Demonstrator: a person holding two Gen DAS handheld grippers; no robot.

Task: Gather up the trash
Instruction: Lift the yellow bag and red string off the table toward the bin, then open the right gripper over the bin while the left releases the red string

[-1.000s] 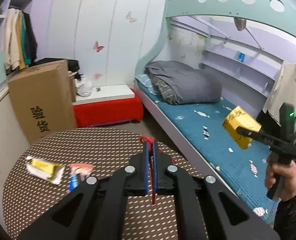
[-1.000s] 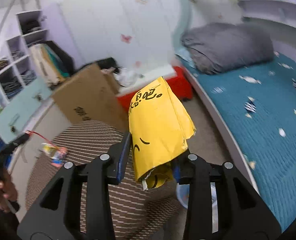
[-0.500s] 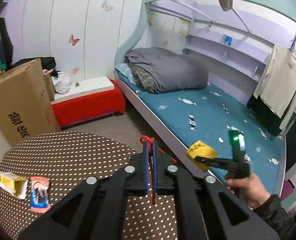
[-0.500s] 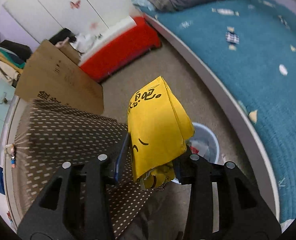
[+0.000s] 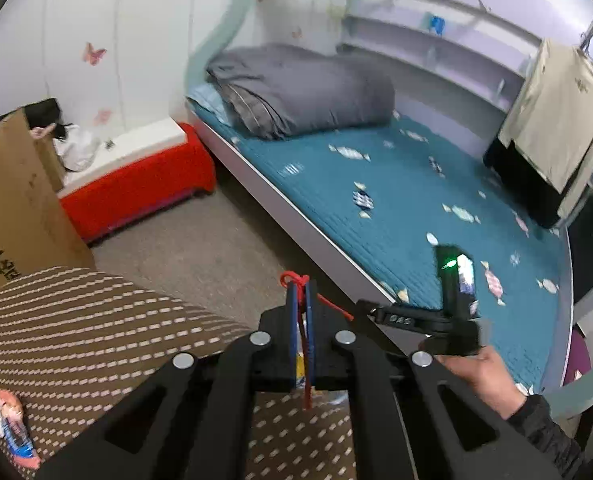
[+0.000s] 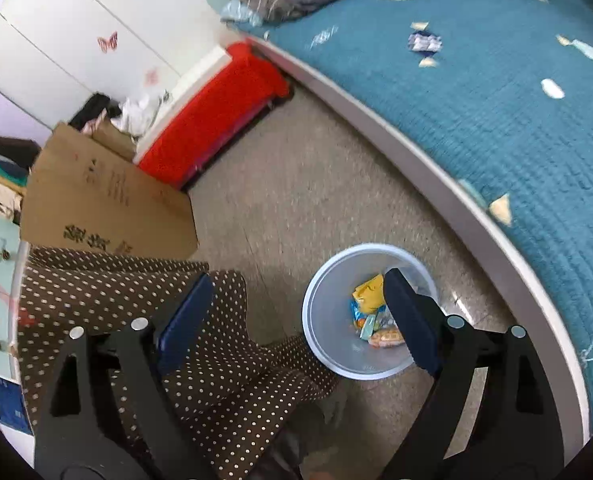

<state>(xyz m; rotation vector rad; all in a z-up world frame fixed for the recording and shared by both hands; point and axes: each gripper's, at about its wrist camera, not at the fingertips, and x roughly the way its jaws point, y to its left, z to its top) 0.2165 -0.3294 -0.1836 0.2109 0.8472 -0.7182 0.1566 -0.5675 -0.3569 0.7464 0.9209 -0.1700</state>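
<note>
Right wrist view: the right tool [image 6: 296, 304] gapes wide above the bin [image 6: 324, 344] (yellow wrapper [image 6: 368, 290] inside). The left tool [image 5: 301, 312] pinches a red string [image 5: 336, 308].

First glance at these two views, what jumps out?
In the right wrist view, the right gripper hangs wide open above the pale blue trash bin on the floor beside the bed, with a yellow wrapper and other litter inside. In the left wrist view, the left gripper is shut over the polka-dot table.
</note>
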